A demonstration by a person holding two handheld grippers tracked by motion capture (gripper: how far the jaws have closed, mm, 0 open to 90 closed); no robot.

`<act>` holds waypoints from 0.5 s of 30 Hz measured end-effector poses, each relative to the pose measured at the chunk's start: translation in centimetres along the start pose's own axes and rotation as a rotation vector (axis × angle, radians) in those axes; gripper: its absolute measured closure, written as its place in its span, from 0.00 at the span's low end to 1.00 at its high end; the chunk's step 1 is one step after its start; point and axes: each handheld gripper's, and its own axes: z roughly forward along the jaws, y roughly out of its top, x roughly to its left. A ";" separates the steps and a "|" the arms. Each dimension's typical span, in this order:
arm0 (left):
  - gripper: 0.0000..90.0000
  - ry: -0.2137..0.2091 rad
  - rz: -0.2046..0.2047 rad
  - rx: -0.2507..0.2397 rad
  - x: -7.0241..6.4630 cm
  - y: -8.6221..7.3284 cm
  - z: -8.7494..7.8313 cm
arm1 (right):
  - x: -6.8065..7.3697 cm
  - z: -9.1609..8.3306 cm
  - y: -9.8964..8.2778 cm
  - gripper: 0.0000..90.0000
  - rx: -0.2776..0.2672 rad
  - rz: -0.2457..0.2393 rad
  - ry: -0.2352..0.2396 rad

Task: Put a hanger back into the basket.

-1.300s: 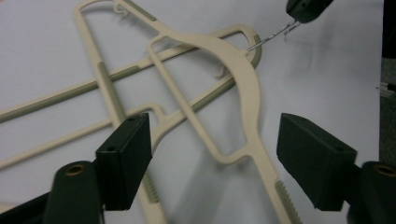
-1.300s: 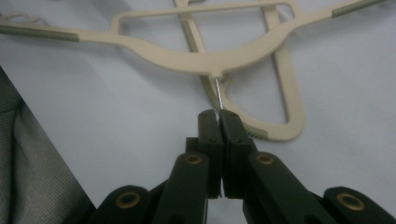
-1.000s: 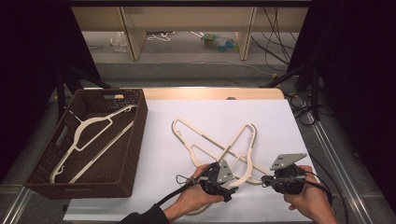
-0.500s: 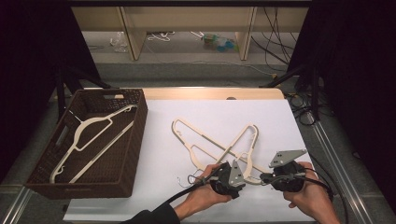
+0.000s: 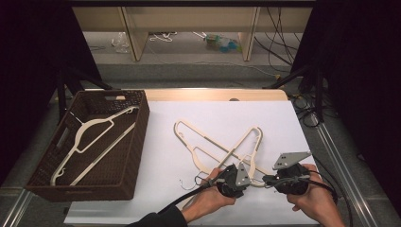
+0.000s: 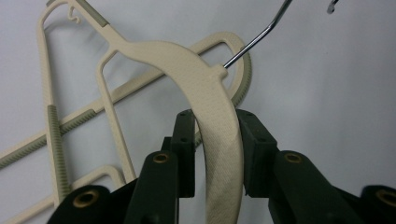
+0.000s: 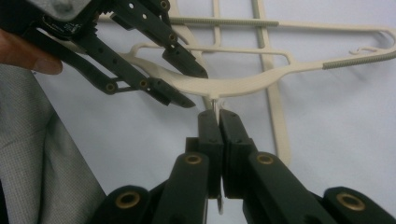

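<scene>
In the high view, two cream hangers lie crossed on the white sheet (image 5: 189, 142) near the table's front edge, and the left gripper (image 5: 235, 178) and right gripper (image 5: 279, 178) sit close together at the near end of the upper hanger (image 5: 243, 150); the lower hanger (image 5: 196, 142) stretches away toward the far left. A brown wicker basket (image 5: 137, 137) stands at the left of the table, well apart from both grippers, with a third hanger (image 5: 92, 142) lying inside it. In the left gripper view, the curved shoulder of the upper hanger (image 6: 219, 135) runs straight up between the two black jaws, which have just been closing in around it; the right pad lies against the plastic and the left pad sits just beside it, with a thin gap that I cannot rule out. The wire hook (image 6: 257, 39) rises from the hanger's neck just beyond the jaw tips, toward the upper right. In the right gripper view, the right gripper (image 7: 218, 122) has its jaws pressed together on the wire hook (image 7: 214, 104), right below the hanger's neck, and the upper hanger (image 7: 243, 84) spreads across just beyond the tips. The left gripper (image 7: 184, 84) comes in from the upper left, its two jaws either side of the hanger's shoulder, just beside the right gripper's tips.
</scene>
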 end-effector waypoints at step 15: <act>0.84 0.016 0.005 0.047 1.3 0.4 -2.5 | 0.5 -1.9 1.1 0.77 -0.162 0.041 -0.025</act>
